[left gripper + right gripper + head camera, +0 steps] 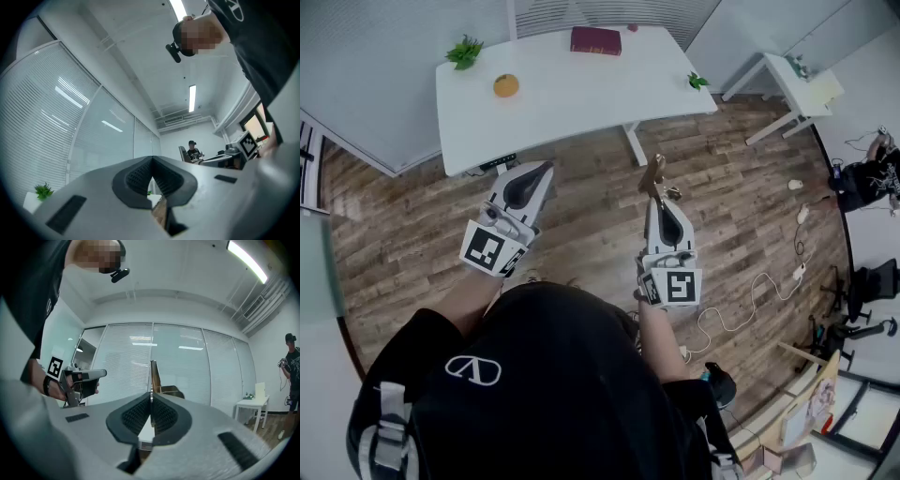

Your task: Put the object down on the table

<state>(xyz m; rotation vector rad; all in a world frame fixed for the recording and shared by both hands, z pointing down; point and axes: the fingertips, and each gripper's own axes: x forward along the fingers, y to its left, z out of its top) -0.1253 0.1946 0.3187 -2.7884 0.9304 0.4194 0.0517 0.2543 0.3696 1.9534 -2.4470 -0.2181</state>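
Note:
My right gripper (660, 201) is shut on a thin, flat brown object (653, 174) that sticks out past its tips, over the wooden floor in front of the white table (572, 98). In the right gripper view the object (153, 375) stands edge-on between the pads of the right gripper (151, 398). My left gripper (544, 171) hovers to the left at about the same height, just short of the table's near edge. Its jaws are shut with nothing between them, as the left gripper view (152, 162) shows.
On the table lie a dark red book (596, 41), an orange (506, 85), a green plant (465, 52) at the far left corner and a small green sprig (698, 82) at the right edge. A smaller white table (787, 79) stands to the right; cables (750, 300) trail on the floor.

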